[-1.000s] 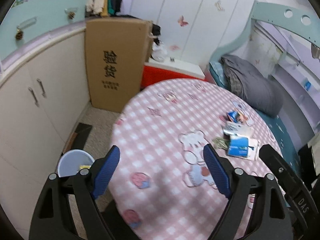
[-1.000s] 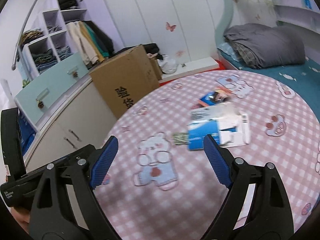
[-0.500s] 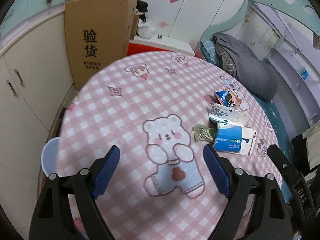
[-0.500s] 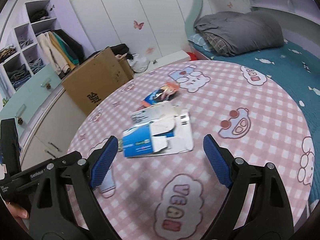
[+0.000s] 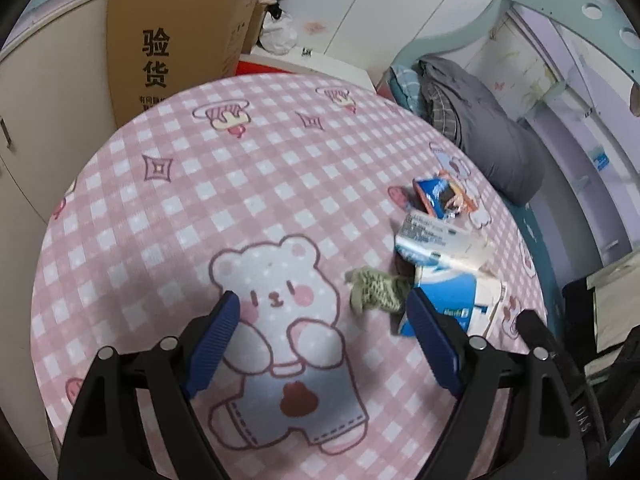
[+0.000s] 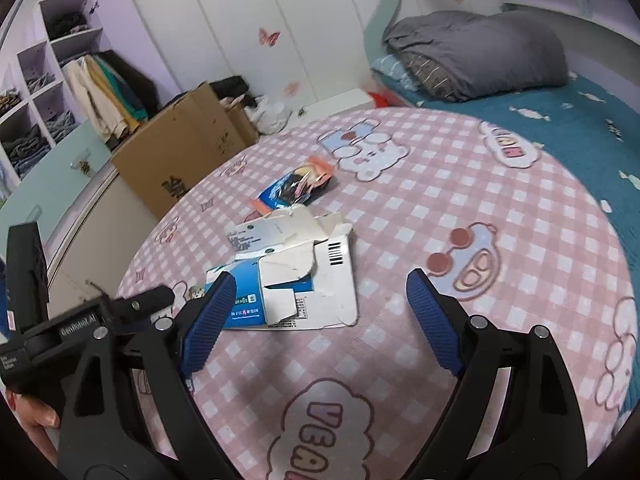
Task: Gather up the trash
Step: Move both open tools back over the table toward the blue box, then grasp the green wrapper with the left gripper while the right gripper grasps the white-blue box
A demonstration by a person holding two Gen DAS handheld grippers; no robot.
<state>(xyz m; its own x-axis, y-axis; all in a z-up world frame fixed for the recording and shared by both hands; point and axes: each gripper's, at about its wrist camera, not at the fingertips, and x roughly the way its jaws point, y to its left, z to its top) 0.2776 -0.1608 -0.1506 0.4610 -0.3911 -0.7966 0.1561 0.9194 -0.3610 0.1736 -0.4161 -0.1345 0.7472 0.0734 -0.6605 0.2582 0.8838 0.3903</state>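
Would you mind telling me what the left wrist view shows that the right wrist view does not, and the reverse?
Only the left wrist view shows the crumpled green wrapper plainly, beside the left gripper. Only the right wrist view shows the shelves of clothes and the box's barcode flap. Both show the torn blue-and-white box, the snack packet, the cardboard carton and the pink checked table. The right gripper is open too.
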